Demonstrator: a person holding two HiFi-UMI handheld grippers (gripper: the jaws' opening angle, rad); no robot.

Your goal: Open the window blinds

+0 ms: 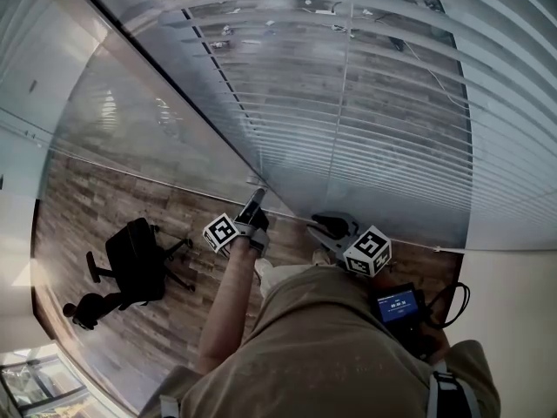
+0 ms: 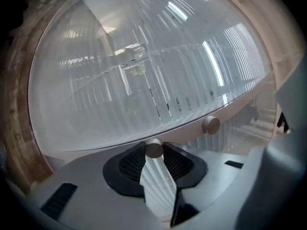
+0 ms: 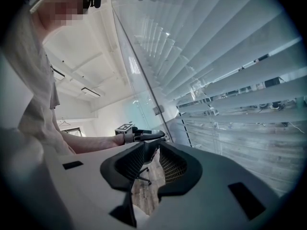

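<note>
Head view: lowered blinds (image 1: 392, 103) over the window, slats gapped, filling the far side above the wooden floor (image 1: 87, 216). On that floor, towards its left edge, a black chair (image 1: 135, 259). At the blinds' left edge, the left gripper (image 1: 255, 197); clamps a small round knob (image 2: 153, 148) between both pads, by a pale rail (image 2: 187, 128). Just beside it, short of the blinds, the right gripper (image 1: 320, 225); gapes with nothing between the jaws.
</note>
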